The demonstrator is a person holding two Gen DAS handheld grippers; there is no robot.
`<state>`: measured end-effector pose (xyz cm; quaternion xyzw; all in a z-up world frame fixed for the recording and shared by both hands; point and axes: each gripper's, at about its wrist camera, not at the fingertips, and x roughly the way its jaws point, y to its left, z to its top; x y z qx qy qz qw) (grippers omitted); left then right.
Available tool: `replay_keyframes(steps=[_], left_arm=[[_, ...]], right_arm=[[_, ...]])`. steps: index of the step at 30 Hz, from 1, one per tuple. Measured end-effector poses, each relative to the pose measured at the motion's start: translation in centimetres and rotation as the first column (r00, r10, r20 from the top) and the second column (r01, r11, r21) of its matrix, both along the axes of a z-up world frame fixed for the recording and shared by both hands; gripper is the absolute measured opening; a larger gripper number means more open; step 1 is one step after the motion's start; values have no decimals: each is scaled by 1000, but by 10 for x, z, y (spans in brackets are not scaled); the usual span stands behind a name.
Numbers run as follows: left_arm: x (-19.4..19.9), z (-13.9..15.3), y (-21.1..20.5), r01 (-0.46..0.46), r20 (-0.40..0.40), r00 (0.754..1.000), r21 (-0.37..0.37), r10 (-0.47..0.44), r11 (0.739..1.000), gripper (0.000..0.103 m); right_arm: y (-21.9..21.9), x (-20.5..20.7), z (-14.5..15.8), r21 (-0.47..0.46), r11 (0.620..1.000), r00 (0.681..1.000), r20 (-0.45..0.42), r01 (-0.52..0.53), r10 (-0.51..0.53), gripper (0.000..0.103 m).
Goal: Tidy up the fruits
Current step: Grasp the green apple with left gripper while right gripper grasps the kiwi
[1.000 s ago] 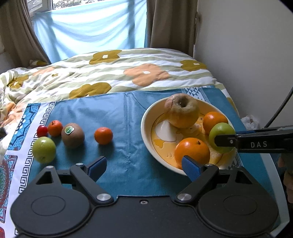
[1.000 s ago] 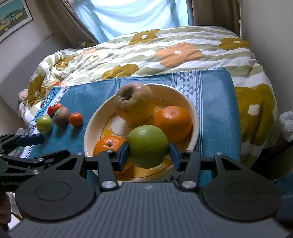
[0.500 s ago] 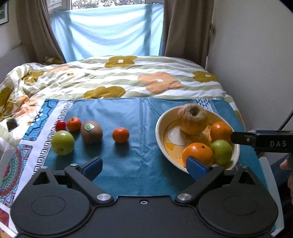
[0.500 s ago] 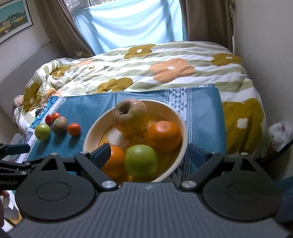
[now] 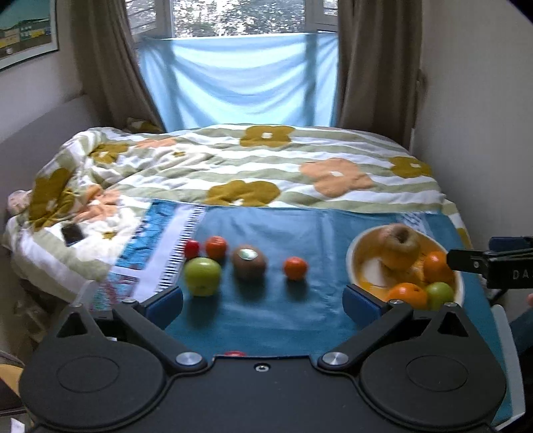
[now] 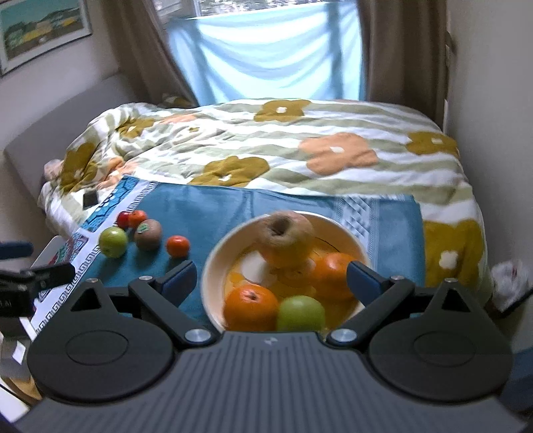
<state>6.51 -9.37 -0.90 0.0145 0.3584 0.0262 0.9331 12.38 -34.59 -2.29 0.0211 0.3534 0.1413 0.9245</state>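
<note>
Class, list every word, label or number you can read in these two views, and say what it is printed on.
"DA", cut off at the frame edge: on the right gripper's black body.
"LAI", faint and partly cut off: on the left gripper's body.
Kiwi sticker: too small to read.
Wall picture: no legible text.

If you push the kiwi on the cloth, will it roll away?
Probably only a little. The kiwi is egg-shaped, so it would likely wobble rather than roll straight. The cloth looks soft and should slow it. Its fuzzy-looking skin probably gives good grip.

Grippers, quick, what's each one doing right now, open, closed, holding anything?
Left gripper: jaws open, holding nothing.
Right gripper: jaws open, holding nothing.
</note>
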Motion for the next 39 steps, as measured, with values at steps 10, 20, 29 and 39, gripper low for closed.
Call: replay_keyframes(steps=[10,20,29,39], left_arm=[[24,7,74,32,-22,999,29,-31,999,103],[66,-19,123,199,-100,975,1,-198,980,103],[115,-64,145,372,-165,912,-45,-374,927,102],[156,-111,140,516,-238,817,-108,-526,850,93]], right_arm=[[72,24,11,17,998,998,-18,-54,54,103],[149,63,-5,-5,996,994,-59,-88,88,103],[197,105,-40,-46,993,989,-100,-110,105,103],[218,133,-77,-71,991,983,-153,-112,101,96]])
